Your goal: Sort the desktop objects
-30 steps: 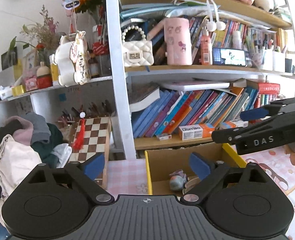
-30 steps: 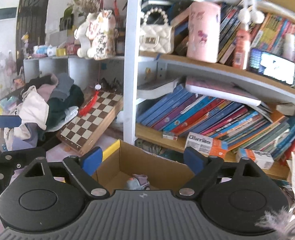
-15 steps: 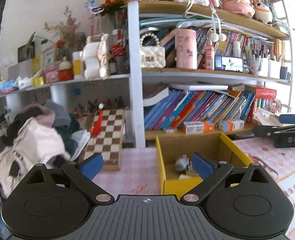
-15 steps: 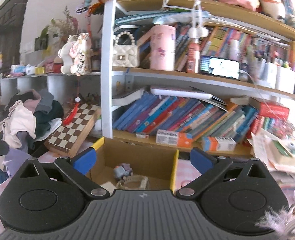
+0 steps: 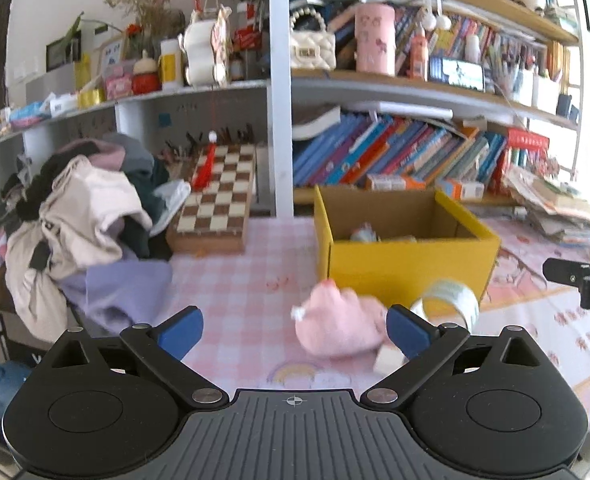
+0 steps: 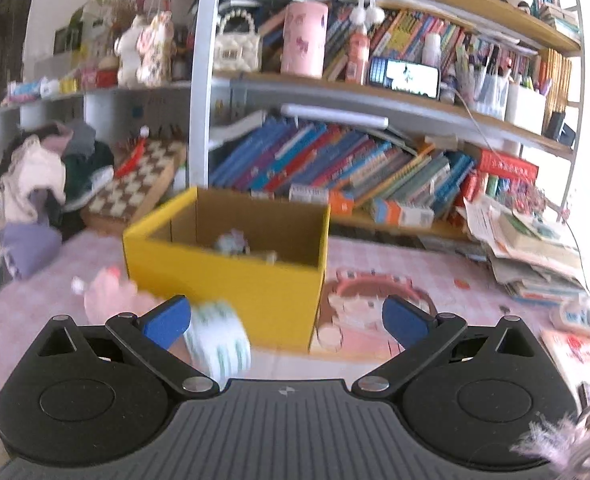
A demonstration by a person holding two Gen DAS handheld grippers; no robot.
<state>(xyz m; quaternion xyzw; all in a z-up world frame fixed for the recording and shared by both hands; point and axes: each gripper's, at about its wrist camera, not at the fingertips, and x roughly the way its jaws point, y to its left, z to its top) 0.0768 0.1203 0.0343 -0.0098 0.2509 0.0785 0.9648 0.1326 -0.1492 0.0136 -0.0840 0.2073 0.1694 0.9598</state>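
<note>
A yellow cardboard box (image 5: 407, 264) stands on the pink checked tablecloth and holds a small grey toy (image 5: 365, 234). In front of it lie a pink plush toy (image 5: 341, 330), a roll of tape (image 5: 447, 302) and a small pale block (image 5: 389, 360). My left gripper (image 5: 295, 328) is open and empty, low over the cloth, with the plush between its fingers' line. My right gripper (image 6: 285, 322) is open and empty, facing the box (image 6: 231, 280). The tape roll (image 6: 219, 346) is by its left finger and the plush (image 6: 109, 300) is further left.
A pile of clothes (image 5: 75, 216) and a chessboard (image 5: 219, 196) lie at the left. A bookshelf full of books (image 5: 395, 156) stands behind the box. Stacked papers (image 6: 535, 248) lie at the right. The right gripper shows at the left wrist view's right edge (image 5: 575, 274).
Both grippers have pulled back and down from over the box. The plush, tape roll and block in front of the box have come into view. Both stay open.
</note>
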